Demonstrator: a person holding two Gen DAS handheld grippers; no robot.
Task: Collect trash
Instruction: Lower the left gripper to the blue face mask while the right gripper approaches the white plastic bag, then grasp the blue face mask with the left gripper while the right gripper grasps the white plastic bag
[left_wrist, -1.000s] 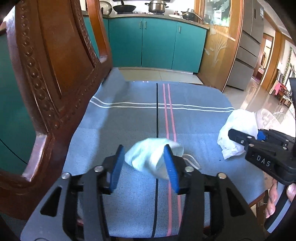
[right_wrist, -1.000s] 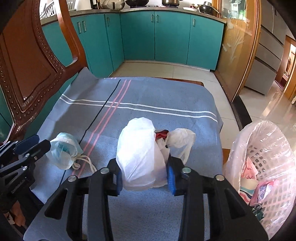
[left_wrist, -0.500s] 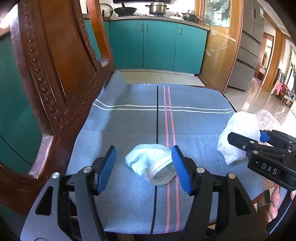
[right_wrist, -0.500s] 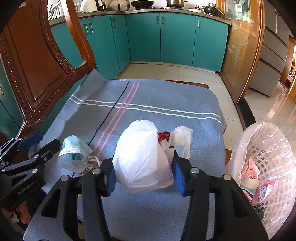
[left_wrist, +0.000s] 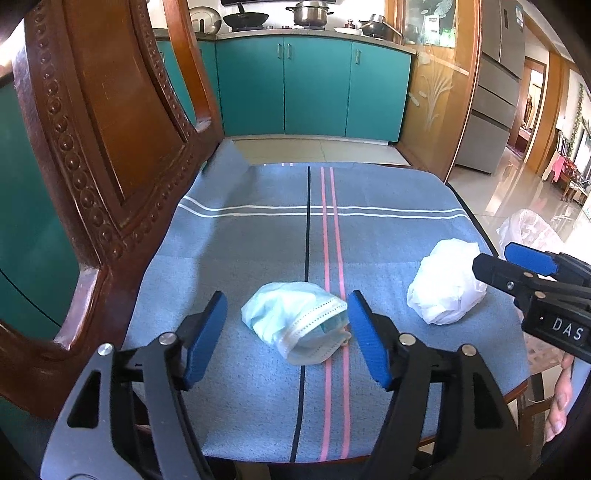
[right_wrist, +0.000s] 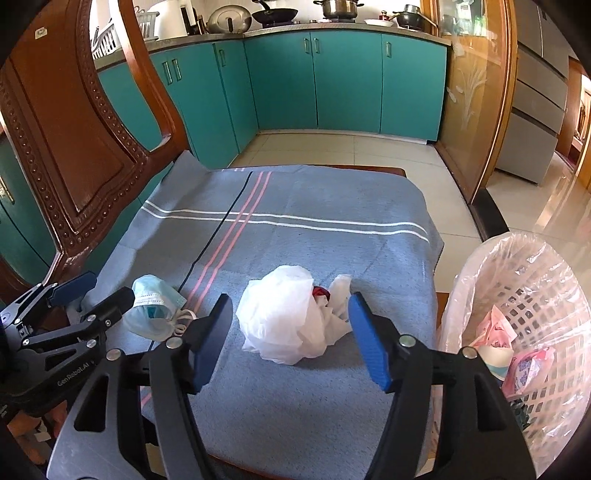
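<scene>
Trash is lying in two pieces on the bench, which a blue striped cloth (left_wrist: 258, 236) covers. The crumpled face mask (left_wrist: 295, 321) rests near the front edge, between the spread fingers of my left gripper (left_wrist: 286, 332); the jaws stand wide and touch nothing. The white plastic bag (right_wrist: 291, 314), with something red showing at its knot, sits near the front right corner, between the fingers of my right gripper (right_wrist: 290, 332), which is released too and grasps nothing.

I judge the step in hand is the grasp itself, one piece for each gripper. To do it well I would push each gripper a little forward so the blue pads reach past the middle of the soft bundle, keep the tips low near the cloth, and then close fully, because both things are loose and will squash. I must take care not to pinch the cloth together with the mask. The ear loops may hang and catch. The lined white basket (right_wrist: 532, 295) stands just beside the right edge, so the bag has a short way.
</scene>
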